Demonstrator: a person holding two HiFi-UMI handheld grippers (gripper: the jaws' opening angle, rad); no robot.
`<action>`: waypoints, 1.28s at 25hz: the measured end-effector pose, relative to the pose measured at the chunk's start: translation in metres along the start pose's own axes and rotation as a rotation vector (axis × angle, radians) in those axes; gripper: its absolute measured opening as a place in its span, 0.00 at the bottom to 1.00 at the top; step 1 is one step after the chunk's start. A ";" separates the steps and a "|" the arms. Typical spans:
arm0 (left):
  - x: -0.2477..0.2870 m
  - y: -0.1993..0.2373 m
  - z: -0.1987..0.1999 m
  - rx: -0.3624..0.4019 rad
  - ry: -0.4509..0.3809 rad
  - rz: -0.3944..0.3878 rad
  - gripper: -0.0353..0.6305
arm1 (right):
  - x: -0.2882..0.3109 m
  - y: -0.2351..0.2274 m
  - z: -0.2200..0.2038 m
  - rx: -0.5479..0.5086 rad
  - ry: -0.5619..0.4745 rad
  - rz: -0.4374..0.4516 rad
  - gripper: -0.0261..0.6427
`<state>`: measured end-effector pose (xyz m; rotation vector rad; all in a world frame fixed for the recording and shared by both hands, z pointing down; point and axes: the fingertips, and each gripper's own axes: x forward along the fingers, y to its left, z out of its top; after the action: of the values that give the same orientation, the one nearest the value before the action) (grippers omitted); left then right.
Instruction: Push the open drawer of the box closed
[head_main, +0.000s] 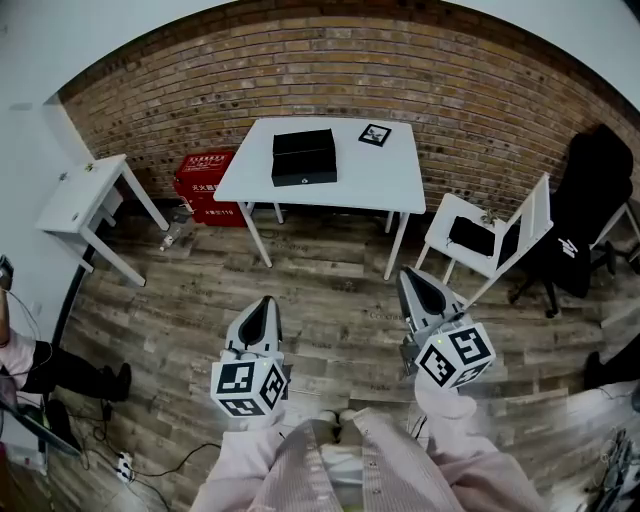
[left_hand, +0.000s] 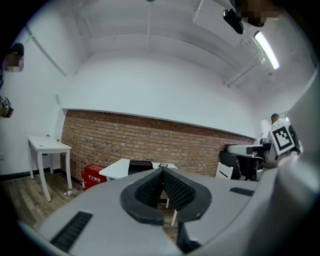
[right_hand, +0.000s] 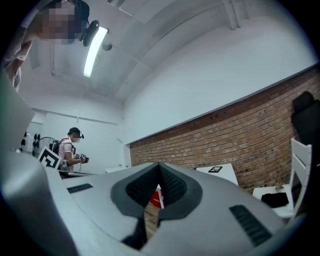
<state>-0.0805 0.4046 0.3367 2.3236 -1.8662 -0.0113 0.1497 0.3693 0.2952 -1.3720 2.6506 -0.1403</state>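
Note:
A black box (head_main: 303, 157) with its drawer part pulled out toward me sits on the white table (head_main: 395, 180) against the brick wall; the same box (left_hand: 140, 166) shows small in the left gripper view. Both grippers hang far from it, over the wooden floor near my body. My left gripper (head_main: 266, 303) is shut with nothing in it, its tips (left_hand: 162, 171) meeting. My right gripper (head_main: 407, 276) is also shut and empty, its tips (right_hand: 159, 165) touching. Both point toward the table.
A small framed marker card (head_main: 375, 134) lies on the table's right end. A red box (head_main: 205, 187) stands on the floor left of the table, a small white side table (head_main: 85, 195) farther left. A white chair (head_main: 495, 235) and a black office chair (head_main: 590, 215) stand at right.

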 end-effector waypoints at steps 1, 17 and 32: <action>0.001 0.000 -0.001 0.000 -0.002 0.013 0.05 | 0.000 -0.002 -0.001 0.003 0.000 0.001 0.04; 0.030 -0.012 -0.012 -0.014 0.010 0.065 0.30 | 0.008 -0.032 -0.010 0.018 0.010 0.021 0.04; 0.072 0.019 -0.022 -0.048 0.035 0.092 0.39 | 0.058 -0.047 -0.029 0.030 0.057 0.032 0.04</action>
<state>-0.0805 0.3339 0.3679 2.1910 -1.9318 -0.0049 0.1494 0.2946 0.3255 -1.3351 2.7032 -0.2176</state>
